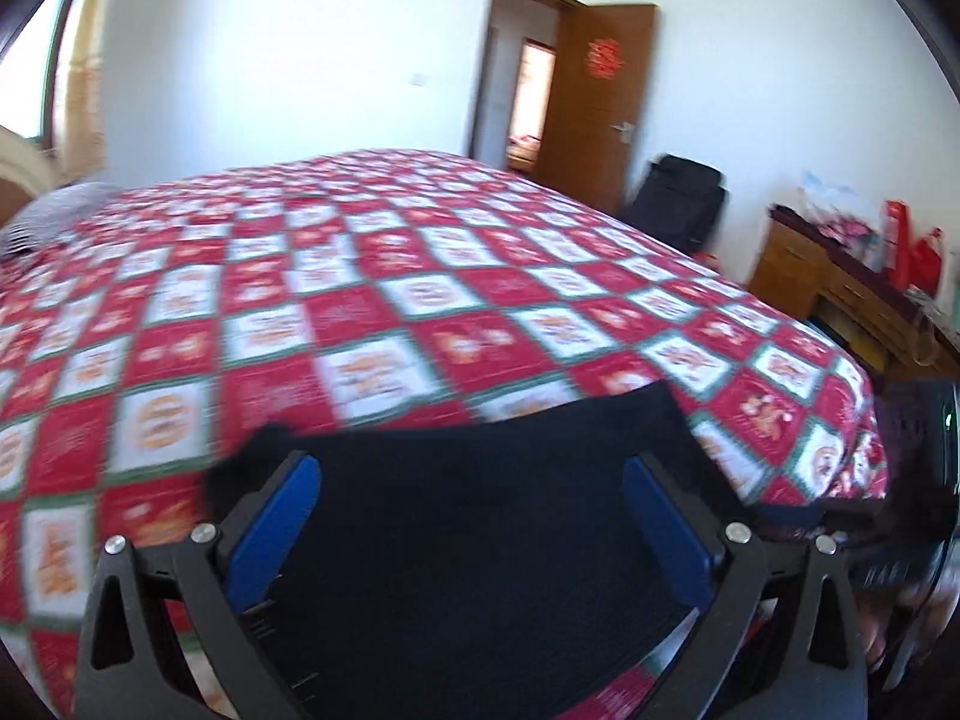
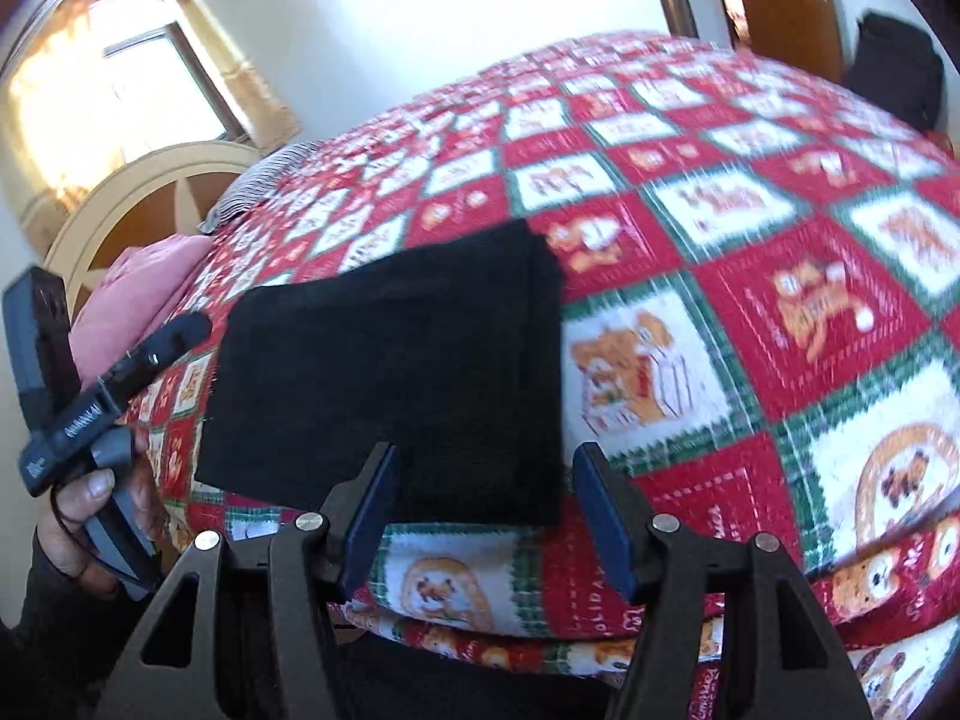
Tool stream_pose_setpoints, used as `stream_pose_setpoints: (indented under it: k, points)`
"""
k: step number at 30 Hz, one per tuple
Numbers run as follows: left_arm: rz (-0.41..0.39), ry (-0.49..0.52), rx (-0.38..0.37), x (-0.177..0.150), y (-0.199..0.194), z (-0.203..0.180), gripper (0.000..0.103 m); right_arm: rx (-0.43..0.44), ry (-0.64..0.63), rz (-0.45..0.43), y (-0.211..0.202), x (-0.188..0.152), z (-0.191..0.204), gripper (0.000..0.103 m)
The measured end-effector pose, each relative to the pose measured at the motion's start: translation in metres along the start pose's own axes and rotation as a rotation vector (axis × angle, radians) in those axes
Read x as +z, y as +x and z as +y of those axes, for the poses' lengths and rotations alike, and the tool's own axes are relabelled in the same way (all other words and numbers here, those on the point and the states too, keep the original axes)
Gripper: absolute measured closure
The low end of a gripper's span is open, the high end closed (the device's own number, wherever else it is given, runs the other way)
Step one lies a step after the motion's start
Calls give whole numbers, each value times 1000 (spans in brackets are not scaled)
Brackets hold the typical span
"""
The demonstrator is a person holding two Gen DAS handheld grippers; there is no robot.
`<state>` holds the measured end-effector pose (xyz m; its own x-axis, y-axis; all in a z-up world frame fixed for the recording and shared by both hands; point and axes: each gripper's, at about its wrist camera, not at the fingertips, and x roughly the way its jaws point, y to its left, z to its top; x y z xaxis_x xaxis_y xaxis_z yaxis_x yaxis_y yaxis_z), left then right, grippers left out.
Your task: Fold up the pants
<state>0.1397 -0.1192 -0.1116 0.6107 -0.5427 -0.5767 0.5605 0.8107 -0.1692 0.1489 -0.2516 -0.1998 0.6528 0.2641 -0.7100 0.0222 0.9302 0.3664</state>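
The black pants (image 2: 396,372) lie folded into a compact rectangle near the front edge of the bed. In the left wrist view the pants (image 1: 480,516) fill the space between and below the blue-padded fingers. My left gripper (image 1: 471,474) is open just above the pants, holding nothing. My right gripper (image 2: 486,468) is open at the folded pants' near right corner, its jaws apart above the cloth's edge. The left gripper (image 2: 120,366) with the hand holding it shows at the left of the right wrist view.
The bed carries a red, white and green checked Christmas quilt (image 1: 372,312). A pink pillow (image 2: 138,294) and a striped pillow (image 1: 66,210) lie by the headboard. A wooden desk (image 1: 840,282), a black chair (image 1: 678,198) and an open door (image 1: 594,102) stand beyond the bed.
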Motion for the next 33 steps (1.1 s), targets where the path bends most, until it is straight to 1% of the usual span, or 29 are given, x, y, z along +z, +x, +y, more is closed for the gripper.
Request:
stream_pose_setpoints:
  k: [2, 3, 5, 6, 8, 9, 10, 11, 12, 14, 17, 19, 20, 21, 22, 23, 24, 26, 28, 33]
  points:
    - [56, 26, -21, 7, 30, -18, 0, 13, -1, 7, 3, -1, -1, 42]
    - [81, 28, -40, 8, 41, -24, 0, 14, -11, 2, 4, -2, 0, 51]
    - [129, 48, -63, 11, 67, -40, 0, 4, -23, 5, 5, -2, 1, 64]
    - [139, 66, -53, 10, 73, -48, 0, 8, -27, 9, 5, -1, 1, 72]
    - [152, 97, -19, 10, 89, -58, 0, 25, -22, 20, 6, -1, 0, 78]
    - [175, 109, -5, 8, 98, -62, 0, 28, -15, 36, 8, -1, -1, 80]
    - [195, 108, -2, 6, 106, -62, 0, 22, -12, 49, 10, -2, -3, 80]
    - [190, 91, -15, 5, 106, -59, 0, 11, -10, 65, 15, -3, -5, 81]
    - [179, 73, -22, 4, 106, -56, 0, 14, 0, 77, 18, -3, -7, 81]
    - [163, 88, -19, 2, 102, -58, 0, 18, 0, 82, 19, -2, -8, 80]
    - [168, 85, -16, 4, 90, -57, 0, 10, -9, 76, 19, -3, -6, 80]
    - [121, 91, -21, 6, 69, -53, 0, 22, -6, 59, 14, -3, -7, 79]
    - [91, 104, -7, 4, 53, -49, 0, 26, -4, 45, 11, -3, -7, 75]
    - [80, 113, 11, 3, 46, -46, 0, 16, -1, 29, 9, -2, -7, 65]
    - [66, 121, 27, 1, 37, -41, 0, 8, 0, 15, 7, -2, -7, 58]
    - [55, 130, 41, -3, 27, -36, 0, 8, 1, -3, 4, -1, -7, 47]
    - [53, 140, 57, -9, 17, -29, 0, 10, 3, -24, 1, 0, -7, 46]
    - [55, 148, 105, -18, 5, -14, 0, 5, -2, -57, -5, 2, -5, 45]
    - [48, 122, 148, -28, -6, 7, 0, 3, -5, -77, -7, 6, -2, 44]
    - [46, 11, 190, -44, -18, 52, 0, 4, -10, -86, 1, 25, 7, 44]
